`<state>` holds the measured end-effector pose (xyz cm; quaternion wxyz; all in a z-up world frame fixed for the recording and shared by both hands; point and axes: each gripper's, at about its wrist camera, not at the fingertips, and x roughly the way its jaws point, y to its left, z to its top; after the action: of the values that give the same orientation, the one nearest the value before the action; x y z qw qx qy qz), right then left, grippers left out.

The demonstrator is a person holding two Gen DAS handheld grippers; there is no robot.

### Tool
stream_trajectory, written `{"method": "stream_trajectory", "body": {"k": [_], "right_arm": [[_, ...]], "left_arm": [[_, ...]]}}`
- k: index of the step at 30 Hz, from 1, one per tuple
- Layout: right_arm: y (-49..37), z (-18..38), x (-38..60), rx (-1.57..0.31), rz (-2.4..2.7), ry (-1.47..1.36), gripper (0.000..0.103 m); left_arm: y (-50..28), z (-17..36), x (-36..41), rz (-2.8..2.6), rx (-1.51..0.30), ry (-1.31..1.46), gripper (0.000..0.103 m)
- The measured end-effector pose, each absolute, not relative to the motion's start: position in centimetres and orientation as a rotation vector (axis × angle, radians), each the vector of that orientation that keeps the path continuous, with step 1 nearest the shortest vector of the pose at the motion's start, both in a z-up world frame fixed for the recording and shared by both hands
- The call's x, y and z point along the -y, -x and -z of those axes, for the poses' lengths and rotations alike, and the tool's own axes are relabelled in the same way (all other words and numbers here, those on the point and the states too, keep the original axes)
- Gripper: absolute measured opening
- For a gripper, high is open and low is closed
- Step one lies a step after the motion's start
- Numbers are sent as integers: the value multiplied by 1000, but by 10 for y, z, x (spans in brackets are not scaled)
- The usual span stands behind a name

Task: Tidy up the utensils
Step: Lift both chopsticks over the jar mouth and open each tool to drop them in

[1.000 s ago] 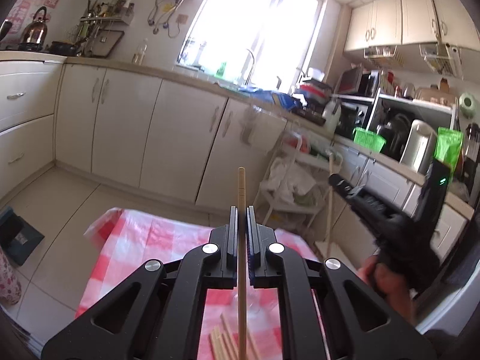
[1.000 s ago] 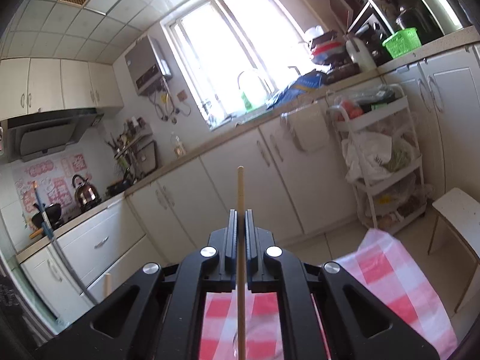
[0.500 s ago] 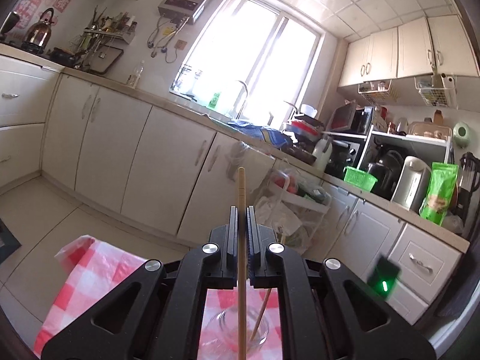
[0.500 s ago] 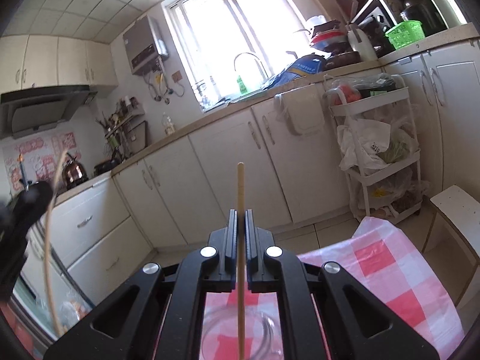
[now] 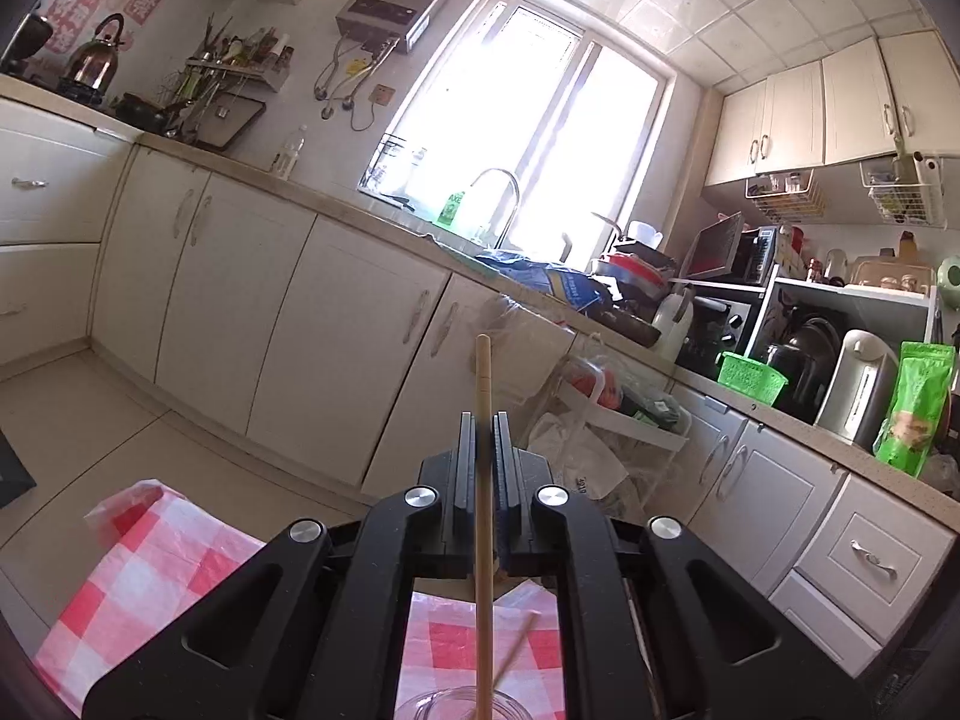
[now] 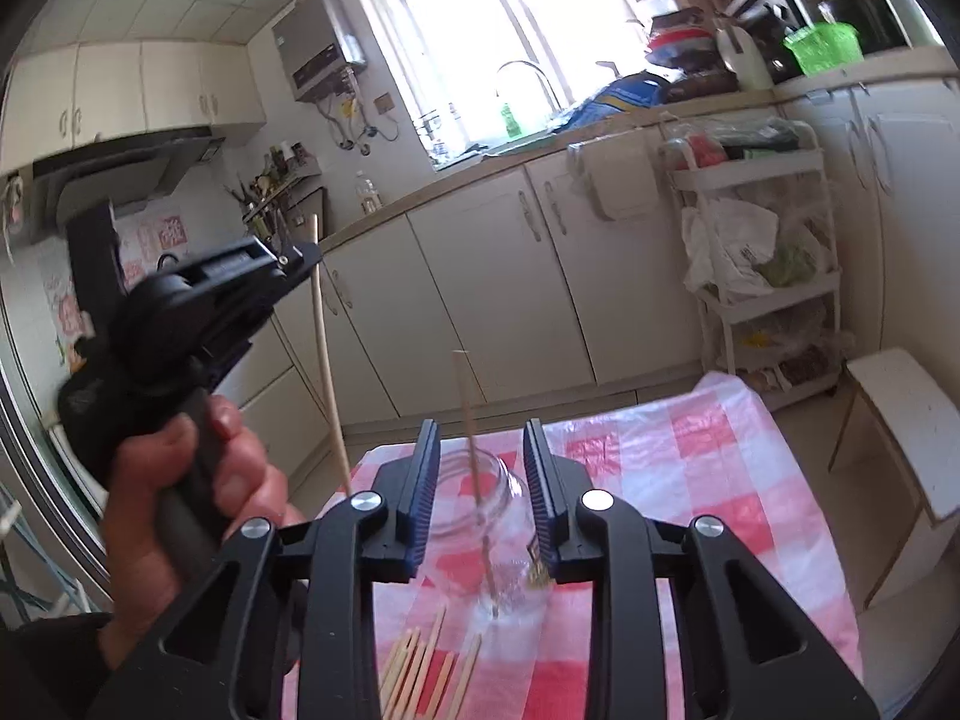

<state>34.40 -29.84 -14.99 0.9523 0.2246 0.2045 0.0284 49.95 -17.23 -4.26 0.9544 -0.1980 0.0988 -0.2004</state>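
Though beside glass jar (image 6: 480,516), loose chopsticks (image 6: 420,675).

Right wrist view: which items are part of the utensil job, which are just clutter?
Job:
- glass jar, one chopstick in jar
- loose chopsticks on checked tablecloth
- left gripper shut on chopstick
- right gripper, open

Clutter:
- white trolley
- green basket
- stool

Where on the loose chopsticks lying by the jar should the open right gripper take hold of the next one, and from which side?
Judging by their pose, mid-shaft from above. The loose chopsticks lie flat on the checkered cloth in a fanned pile just in front of the glass jar, so the right gripper would best descend with fingers straddling one outer stick's thin shaft.
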Motion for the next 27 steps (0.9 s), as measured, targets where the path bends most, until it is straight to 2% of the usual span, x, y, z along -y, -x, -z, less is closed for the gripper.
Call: {"method": "stream_trajectory", "body": {"k": [8, 14, 27], "right_arm": [[-330, 169, 305, -465, -47, -557, 33], [-331, 180, 301, -494, -39, -559, 33], [-325, 199, 291, -612, -31, -563, 33]], "left_arm": [[-511, 53, 182, 351, -179, 396, 5], [-515, 73, 198, 368, -231, 329, 5], [-475, 79, 173, 382, -289, 279, 5]]}}
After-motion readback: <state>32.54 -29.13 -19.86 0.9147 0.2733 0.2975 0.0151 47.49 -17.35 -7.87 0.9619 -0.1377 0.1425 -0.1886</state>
